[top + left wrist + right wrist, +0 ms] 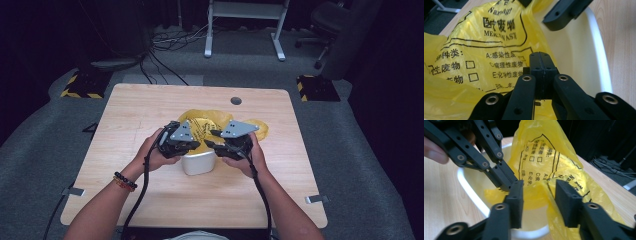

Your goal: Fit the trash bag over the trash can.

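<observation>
Now lining step: yellow bag [210,125] half inside white bin [199,163], table middle. Left gripper [540,75] clamped on bag film; right gripper [537,202] jaws apart around fold, not pressing. Next: right gripper must pinch bag mouth, stretch it over rim.

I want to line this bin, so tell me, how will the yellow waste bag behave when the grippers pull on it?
The yellow waste bag is probably floppy: it crumples and drapes over the white bin. It looks thin and light, so it may slip unless pinched firmly, as the left gripper does. The small bin could tip when tugged.
</observation>
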Motion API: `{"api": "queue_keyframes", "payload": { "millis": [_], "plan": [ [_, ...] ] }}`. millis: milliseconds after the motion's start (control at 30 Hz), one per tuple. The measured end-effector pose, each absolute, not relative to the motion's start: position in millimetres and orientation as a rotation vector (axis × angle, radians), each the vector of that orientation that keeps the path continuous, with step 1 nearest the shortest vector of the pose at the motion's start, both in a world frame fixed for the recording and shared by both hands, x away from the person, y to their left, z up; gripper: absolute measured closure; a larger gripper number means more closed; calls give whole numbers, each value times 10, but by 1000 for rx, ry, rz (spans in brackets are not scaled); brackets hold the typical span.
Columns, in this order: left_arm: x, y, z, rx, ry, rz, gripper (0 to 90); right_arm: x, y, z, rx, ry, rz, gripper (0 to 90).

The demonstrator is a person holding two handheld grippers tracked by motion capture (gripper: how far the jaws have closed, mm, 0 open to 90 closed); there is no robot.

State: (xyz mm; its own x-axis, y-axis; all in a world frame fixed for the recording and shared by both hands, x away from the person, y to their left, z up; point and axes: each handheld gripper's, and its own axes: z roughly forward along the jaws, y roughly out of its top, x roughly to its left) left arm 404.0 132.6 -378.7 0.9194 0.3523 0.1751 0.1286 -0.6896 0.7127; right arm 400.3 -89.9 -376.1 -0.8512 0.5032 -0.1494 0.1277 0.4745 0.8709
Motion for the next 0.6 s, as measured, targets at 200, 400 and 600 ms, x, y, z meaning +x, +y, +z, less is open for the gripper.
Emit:
{"api": "queue_keyframes", "payload": {
  "millis": [200, 400, 600],
  "plan": [
    [3991, 1427, -3708, 2235, 339, 383, 766, 4022, -821, -3770, 498, 2394, 1223, 849],
    [3966, 1685, -3542, 2057, 471, 451, 367, 4041, -807, -3767, 474, 2412, 1185, 900],
    [4156, 1988, -3463, 1882, 697, 496, 261, 4033, -802, -3772, 455, 2410, 1177, 900]
  ]
}}
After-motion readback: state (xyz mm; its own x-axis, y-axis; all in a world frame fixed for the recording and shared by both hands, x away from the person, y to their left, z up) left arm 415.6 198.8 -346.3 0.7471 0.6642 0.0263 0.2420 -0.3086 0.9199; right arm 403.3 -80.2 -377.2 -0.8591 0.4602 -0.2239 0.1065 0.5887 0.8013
